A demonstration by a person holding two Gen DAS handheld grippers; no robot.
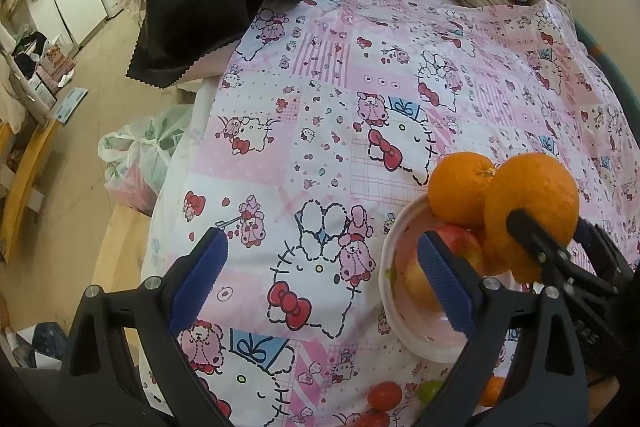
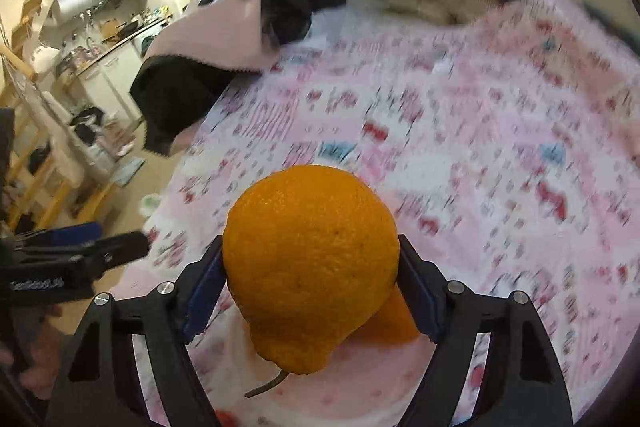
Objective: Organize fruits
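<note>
I am working two handheld tongs over a bed spread with a pink cartoon-cat sheet (image 1: pixel 320 99); my right gripper (image 2: pixel 310 291) is clamped on a large knobby orange (image 2: pixel 310 259), its blue pads pressed against either side of the fruit, with the stem end and a short dark stalk turned towards the camera; I hold it this way, I judge, so it can be lowered into the bowl without rolling off the soft bedding. The orange hangs above the pale pink bowl (image 1: pixel 390 291), which sits on the sheet towards the near right; from the left wrist view it is in front of, and seemingly touching, a smaller round orange (image 1: pixel 460 187) already piled in the bowl; whether it rests on the pile or is still carried I cannot tell. Below those, inside the bowl, lies a red and yellow apple (image 1: pixel 460 247); a little green shows at the bowl's left inner wall, too small to name. My left gripper (image 1: pixel 320 283) is spread wide with nothing between its blue pads; one finger crosses in front of the bowl, so it waits beside it, perhaps ready to steady it. Loose fruit remains on the sheet at the near edge: a small red tomato-like fruit (image 1: pixel 385 395), a small green fruit (image 1: pixel 430 391) and another small orange one (image 1: pixel 493 391); these look still to be gathered. The right wrist view is blurred across the bedding.
</note>
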